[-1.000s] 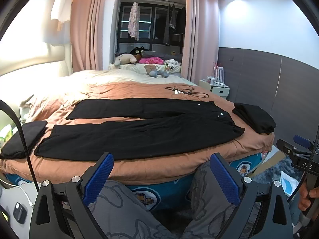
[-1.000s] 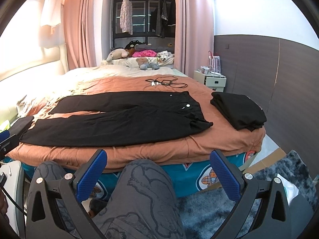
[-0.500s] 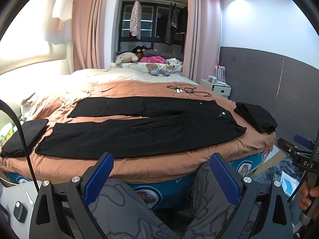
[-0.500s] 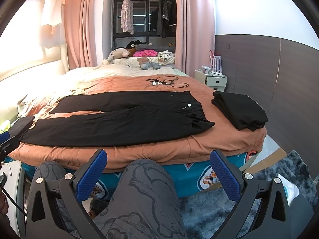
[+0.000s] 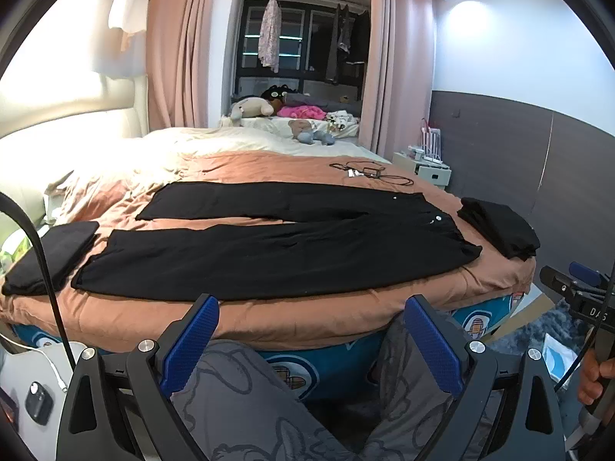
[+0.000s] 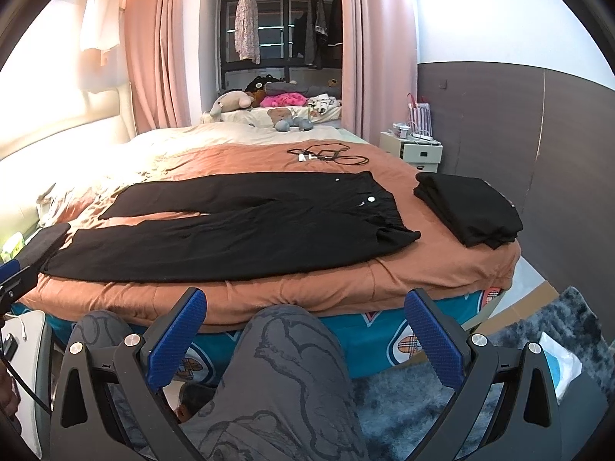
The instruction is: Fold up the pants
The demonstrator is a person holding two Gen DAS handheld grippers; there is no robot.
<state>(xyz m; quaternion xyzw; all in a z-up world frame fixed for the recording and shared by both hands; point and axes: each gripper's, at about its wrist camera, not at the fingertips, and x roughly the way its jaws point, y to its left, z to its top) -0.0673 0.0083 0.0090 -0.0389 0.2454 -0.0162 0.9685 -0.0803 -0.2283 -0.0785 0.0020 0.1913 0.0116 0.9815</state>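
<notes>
My left gripper [image 5: 311, 330] jaws apart, my right gripper [image 6: 305, 324] jaws apart, long black fabric pants [image 5: 276, 246] flat on rust-brown quilted bedspread [image 5: 269, 319], both grippers short of it.

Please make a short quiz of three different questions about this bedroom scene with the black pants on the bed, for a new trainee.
1. True or false: the black pants lie spread flat on the bed, both legs apart.
2. Multiple choice: the folded black pile sits near which part of the pants? A) the leg ends B) the waist C) on top of them
3. Fill in: the left gripper and the right gripper are both ____ and hold nothing.

Key:
1. True
2. B; it lies apart from the pants, beyond the waist end.
3. open
</notes>
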